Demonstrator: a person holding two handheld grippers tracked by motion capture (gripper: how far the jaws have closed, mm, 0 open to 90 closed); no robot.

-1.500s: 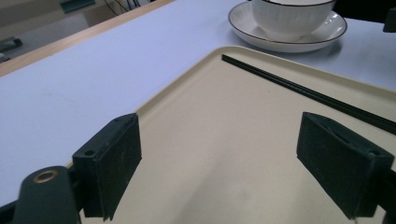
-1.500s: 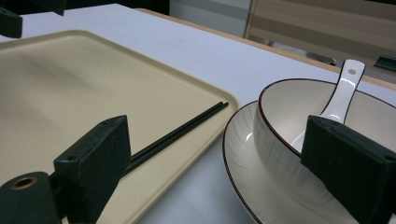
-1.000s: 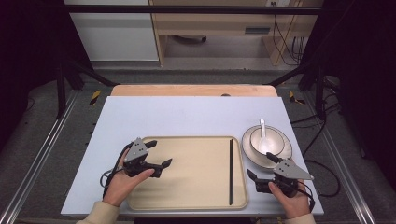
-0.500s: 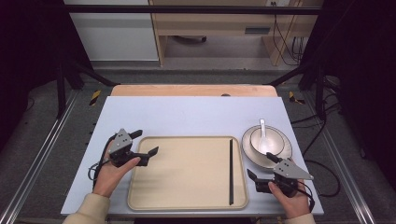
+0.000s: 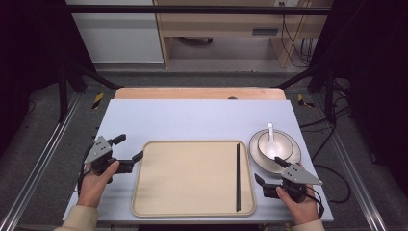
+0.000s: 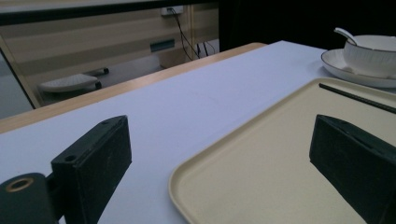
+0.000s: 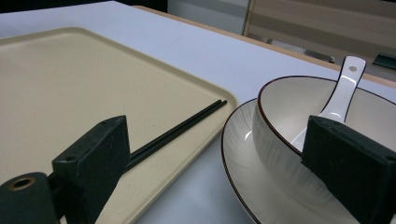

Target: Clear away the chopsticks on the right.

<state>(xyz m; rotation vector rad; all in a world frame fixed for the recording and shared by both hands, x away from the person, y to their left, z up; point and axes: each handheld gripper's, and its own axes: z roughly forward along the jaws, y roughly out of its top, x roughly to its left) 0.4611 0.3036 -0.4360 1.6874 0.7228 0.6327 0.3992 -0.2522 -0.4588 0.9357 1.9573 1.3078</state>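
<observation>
You held left gripper (image 5: 129,153) wide at tray's (image 5: 192,202) 9 o'clock; right gripper (image 5: 271,173) wide, empty, at 3 o'clock. Chopsticks (image 5: 237,175) placed; bowl (image 5: 274,144) awaited you.

Each black tool (image 5: 126,153) carries a grey three-cornered plate, trailing cable, beige sleeves behind.

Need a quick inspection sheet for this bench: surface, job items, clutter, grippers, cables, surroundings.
Surface: pale blue table top, bare.
Job's things: beige tray holds black chopsticks along its right edge; white spoon in bowl on plate, right of the tray.
Clutter: nothing seen.
Grippers: left gripper open by the tray's left rim; right gripper open near the plate.
Cables: one trails from each gripper; more under the far desk.
Surroundings: wooden desk, dark frame.
</observation>
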